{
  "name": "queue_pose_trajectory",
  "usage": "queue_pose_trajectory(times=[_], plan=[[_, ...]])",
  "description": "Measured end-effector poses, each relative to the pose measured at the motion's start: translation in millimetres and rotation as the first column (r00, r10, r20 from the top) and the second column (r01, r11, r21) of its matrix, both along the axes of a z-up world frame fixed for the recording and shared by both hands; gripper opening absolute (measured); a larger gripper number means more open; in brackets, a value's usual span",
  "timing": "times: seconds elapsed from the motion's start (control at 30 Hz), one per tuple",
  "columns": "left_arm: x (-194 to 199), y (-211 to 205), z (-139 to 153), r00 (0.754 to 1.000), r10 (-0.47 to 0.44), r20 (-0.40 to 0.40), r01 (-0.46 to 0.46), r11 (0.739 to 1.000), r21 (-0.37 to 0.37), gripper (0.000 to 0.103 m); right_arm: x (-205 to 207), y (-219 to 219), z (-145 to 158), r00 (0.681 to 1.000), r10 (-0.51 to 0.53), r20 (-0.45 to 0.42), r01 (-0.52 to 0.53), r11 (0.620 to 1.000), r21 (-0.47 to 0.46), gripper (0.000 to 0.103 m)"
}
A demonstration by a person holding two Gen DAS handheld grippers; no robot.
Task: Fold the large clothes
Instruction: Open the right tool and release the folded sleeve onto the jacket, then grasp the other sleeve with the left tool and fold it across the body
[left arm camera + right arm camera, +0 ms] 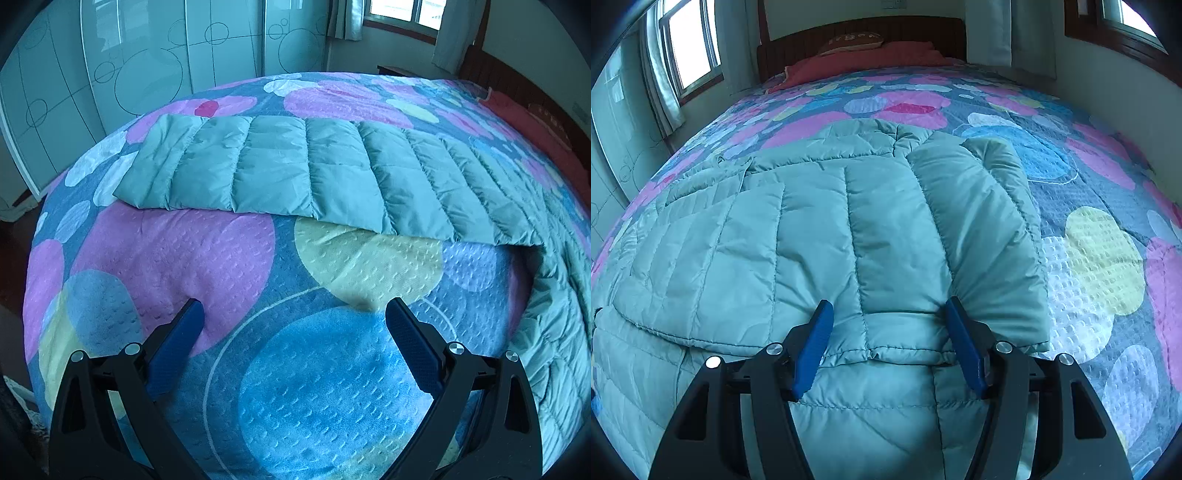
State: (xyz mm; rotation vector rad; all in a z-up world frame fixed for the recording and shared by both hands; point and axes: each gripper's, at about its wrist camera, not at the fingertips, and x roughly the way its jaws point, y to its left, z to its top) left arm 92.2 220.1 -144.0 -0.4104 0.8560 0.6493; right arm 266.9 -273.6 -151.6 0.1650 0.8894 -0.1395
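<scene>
A pale green quilted down jacket [812, 229] lies spread flat on the bed. One sleeve [982, 229] is folded in over its right side. My right gripper [888, 301] hovers just above the jacket's near part, jaws apart, with the puffy fabric lying under and between the blue pads [816, 339] without being pinched. In the left wrist view the jacket [280, 170] stretches across the bed and drapes down at the right. My left gripper [293, 302] is open over the bare bedspread [184, 251], short of the jacket's near edge, with nothing between its fingers.
The bedspread [1100, 258] is patterned with pink, blue and yellow blobs. A red blanket [864, 59] and a dark wooden headboard [857, 33] are at the far end. Glossy wardrobe doors [110, 66] stand beyond the bed's left side. The bed's edge drops off at the left.
</scene>
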Motion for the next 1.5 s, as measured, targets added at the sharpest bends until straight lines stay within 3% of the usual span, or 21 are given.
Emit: queue_pose_trajectory(times=[0.13, 0.27, 0.5, 0.57, 0.63, 0.67, 0.7, 0.77, 0.87, 1.0, 1.1, 1.2, 1.33, 1.5], plan=[[-15, 27, 1, 0.993, 0.045, 0.105, -0.033, 0.993, -0.117, 0.098, -2, 0, 1, 1.000, -0.002, 0.011, 0.002, 1.000, 0.001, 0.063], [-20, 53, 5, 0.981, 0.111, 0.159, -0.087, 0.985, -0.151, 0.098, -3, 0, 1, 1.000, -0.002, 0.020, 0.002, 1.000, 0.015, 0.063], [-22, 109, 4, 0.933, 0.257, 0.251, -0.198, 0.951, -0.238, 0.096, -6, 0, 2, 0.999, 0.000, 0.033, -0.001, 1.000, 0.027, 0.067], [-28, 122, 4, 0.906, 0.316, 0.280, -0.245, 0.934, -0.262, 0.076, -6, 0, 2, 0.999, -0.001, 0.034, -0.001, 1.000, 0.030, 0.067], [-31, 131, 2, 0.887, 0.352, 0.299, -0.263, 0.918, -0.297, 0.063, -6, 0, 2, 0.999, -0.002, 0.036, 0.000, 0.999, 0.033, 0.067], [-32, 133, 2, 0.880, 0.359, 0.310, -0.267, 0.916, -0.300, 0.051, -7, 0, 2, 0.999, -0.003, 0.038, 0.001, 0.999, 0.034, 0.067], [-32, 136, 2, 0.879, 0.357, 0.318, -0.262, 0.916, -0.304, 0.043, -7, 0, 2, 0.999, -0.004, 0.040, 0.002, 0.999, 0.036, 0.067], [-30, 141, -1, 0.883, 0.347, 0.316, -0.247, 0.916, -0.316, 0.014, -7, 0, 3, 0.999, -0.006, 0.043, 0.004, 0.999, 0.040, 0.067], [-25, 145, 1, 0.886, 0.340, 0.315, -0.243, 0.920, -0.308, 0.005, -9, -1, 3, 0.999, -0.009, 0.049, 0.007, 0.999, 0.044, 0.067], [-13, 131, 22, 0.897, 0.270, 0.351, -0.204, 0.955, -0.214, 0.003, -10, -4, 4, 0.998, -0.014, 0.058, 0.011, 0.998, 0.057, 0.067], [1, 105, 45, 0.905, 0.161, 0.394, -0.115, 0.984, -0.138, 0.003, -12, -3, 4, 0.998, -0.018, 0.064, 0.014, 0.998, 0.063, 0.067], [22, 67, 63, 0.906, 0.038, 0.421, 0.003, 0.995, -0.096, 0.003, -12, -4, 4, 0.998, -0.019, 0.066, 0.015, 0.998, 0.067, 0.067], [53, 6, 79, 0.891, -0.135, 0.434, 0.162, 0.986, -0.027, 0.003, -12, -4, 4, 0.997, -0.020, 0.068, 0.015, 0.997, 0.072, 0.067], [91, -78, 81, 0.860, -0.331, 0.389, 0.345, 0.938, 0.034, 0.003, -13, -6, 4, 0.997, -0.022, 0.076, 0.016, 0.996, 0.090, 0.067]])
